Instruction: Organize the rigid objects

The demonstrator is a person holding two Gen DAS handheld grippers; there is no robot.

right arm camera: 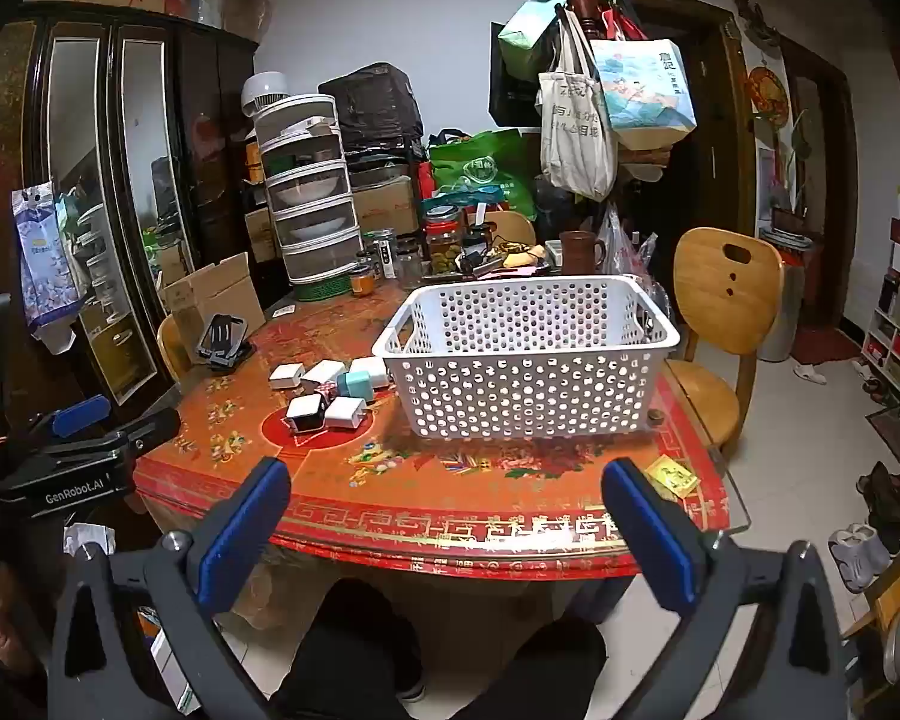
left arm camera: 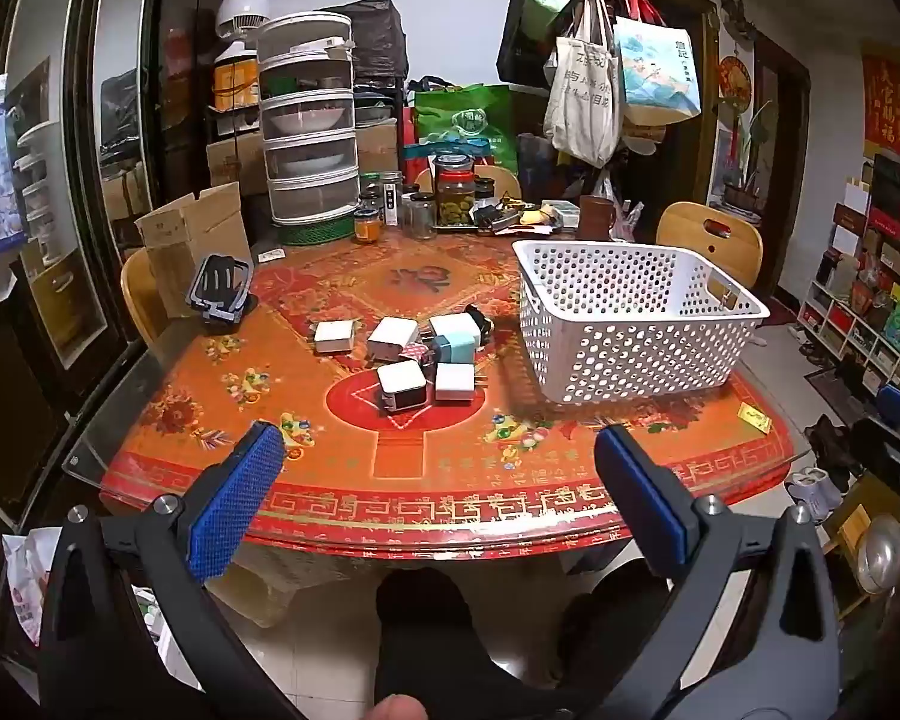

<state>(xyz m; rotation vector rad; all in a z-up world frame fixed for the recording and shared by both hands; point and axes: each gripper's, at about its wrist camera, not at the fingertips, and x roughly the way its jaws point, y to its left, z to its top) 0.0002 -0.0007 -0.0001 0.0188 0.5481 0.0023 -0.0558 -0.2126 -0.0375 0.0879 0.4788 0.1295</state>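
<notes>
Several small charger plugs lie in a cluster (left arm camera: 417, 360) in the middle of the red patterned table (left arm camera: 450, 480): mostly white ones, one teal (left arm camera: 457, 348), one white and black (left arm camera: 401, 387). The cluster also shows in the right wrist view (right arm camera: 330, 390). A white perforated basket (left arm camera: 630, 324) stands to their right; it also shows in the right wrist view (right arm camera: 528, 354) and looks empty. My left gripper (left arm camera: 438, 456) is open and empty, held before the table's front edge. My right gripper (right arm camera: 447, 498) is open and empty, in front of the basket.
A black phone stand (left arm camera: 219, 291) and an open cardboard box (left arm camera: 192, 240) sit at the table's left. Jars (left arm camera: 453, 189), a stacked food cover (left arm camera: 309, 126) and a brown mug (right arm camera: 579, 252) crowd the back. A yellow packet (right arm camera: 672, 474) lies near the front right. Wooden chairs (right arm camera: 720, 324) stand around.
</notes>
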